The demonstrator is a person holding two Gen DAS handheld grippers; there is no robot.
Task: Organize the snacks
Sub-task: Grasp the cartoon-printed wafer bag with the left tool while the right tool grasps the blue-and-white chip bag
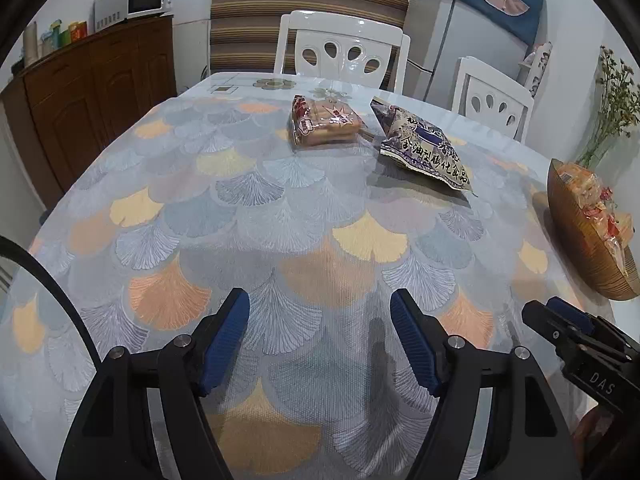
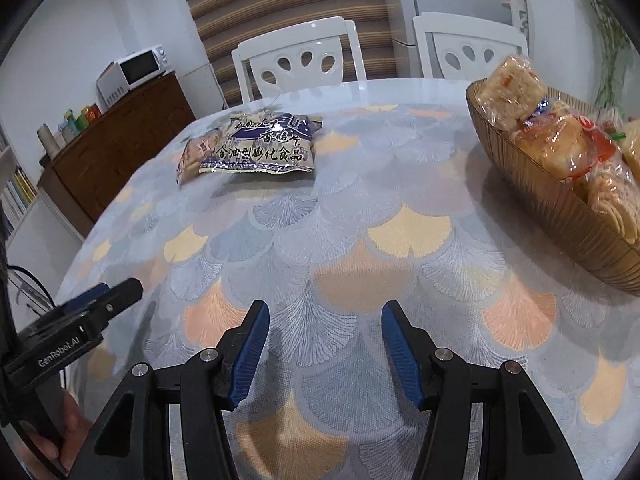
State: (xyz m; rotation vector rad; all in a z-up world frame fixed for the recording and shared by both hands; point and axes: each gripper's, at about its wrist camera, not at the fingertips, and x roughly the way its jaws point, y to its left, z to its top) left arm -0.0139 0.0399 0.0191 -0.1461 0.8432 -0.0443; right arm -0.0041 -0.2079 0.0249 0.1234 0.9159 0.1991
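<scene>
My left gripper (image 1: pixel 320 338) and right gripper (image 2: pixel 322 346) hover spread and empty over bare tablecloth (image 1: pixel 248 216). Two snack bags, biscuits (image 1: pixel 324 124) and chips (image 2: pixel 260 146), lie near the far edge; the bowl (image 2: pixel 560 216) at right holds wrapped snacks (image 2: pixel 540 136).

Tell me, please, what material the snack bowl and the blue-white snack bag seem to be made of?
The bowl looks like amber ribbed glass or clear plastic: its wall is translucent with fine vertical grooves. The blue-white bag looks like glossy printed plastic film, possibly foil-lined: it shines, wrinkles, and has a crimped serrated edge.
</scene>
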